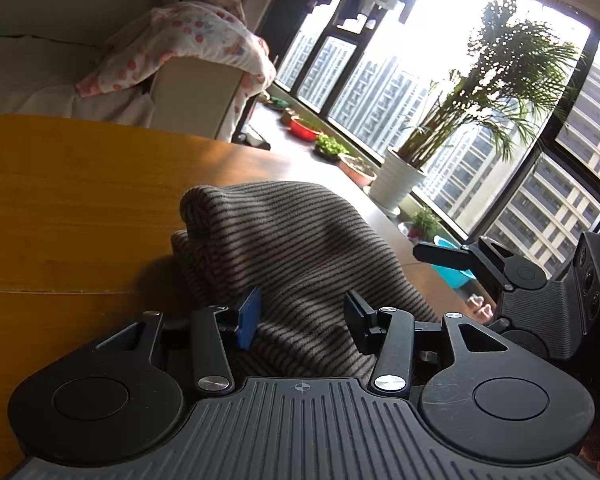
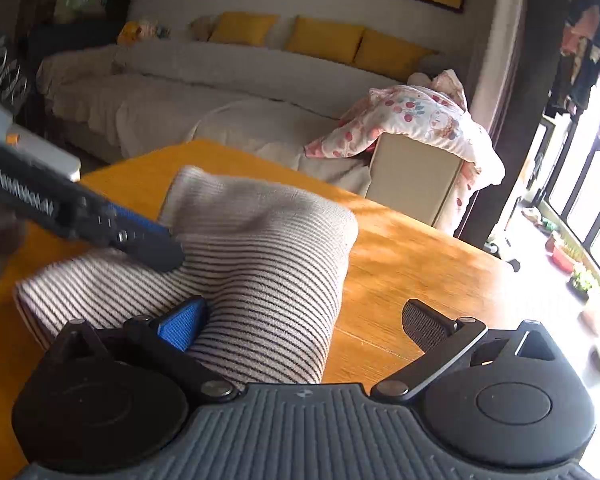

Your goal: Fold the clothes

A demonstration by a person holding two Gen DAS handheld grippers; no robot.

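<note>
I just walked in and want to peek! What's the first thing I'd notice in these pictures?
The striped garment, bunched in a soft heap on the orange wooden table, catches the eye first, with the left gripper closed around a fold of it and the right gripper wide open beside it. Behind the table, a pink spotted blanket hangs over the sofa's end, and a tall potted palm stands by the bright window.

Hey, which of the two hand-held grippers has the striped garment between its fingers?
The left hand-held gripper: the striped garment bunches up between its fingers. The right hand-held gripper stands wide open over the wooden table, nothing gripped.
</note>
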